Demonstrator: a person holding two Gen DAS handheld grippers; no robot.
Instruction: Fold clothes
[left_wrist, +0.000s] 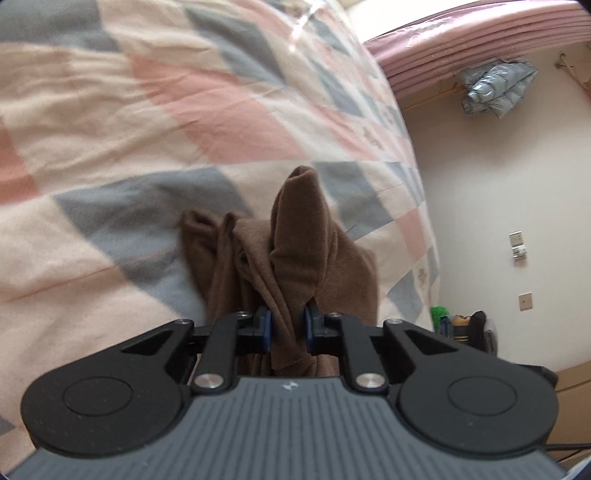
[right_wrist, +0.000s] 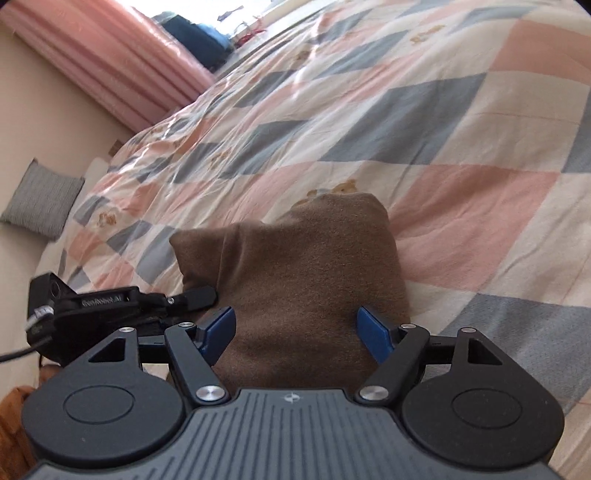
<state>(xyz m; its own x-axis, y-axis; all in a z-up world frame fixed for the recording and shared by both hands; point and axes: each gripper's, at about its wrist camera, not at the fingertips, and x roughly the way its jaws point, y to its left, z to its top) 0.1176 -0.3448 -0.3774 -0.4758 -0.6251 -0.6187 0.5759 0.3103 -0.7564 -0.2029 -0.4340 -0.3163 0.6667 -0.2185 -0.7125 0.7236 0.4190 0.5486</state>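
One brown garment (left_wrist: 295, 240) is lying bunched on the checked quilt (left_wrist: 110, 129), low in the centre of both frames. In the left wrist view, the left gripper (left_wrist: 287, 325) is pinching a gathered fold of this cloth between its blue pads (left_wrist: 265, 325), and part of the fabric is standing up in a peak above the fingers. In the right wrist view, the right gripper (right_wrist: 297, 328) is holding its fingers spread wide, one on each side of the cloth, and the pads are not pressing on it. The left gripper is showing at the left edge there. Pink curtains (right_wrist: 110, 62) are hanging at the upper left, and a grey cushion (right_wrist: 42, 201) is lying at the left.
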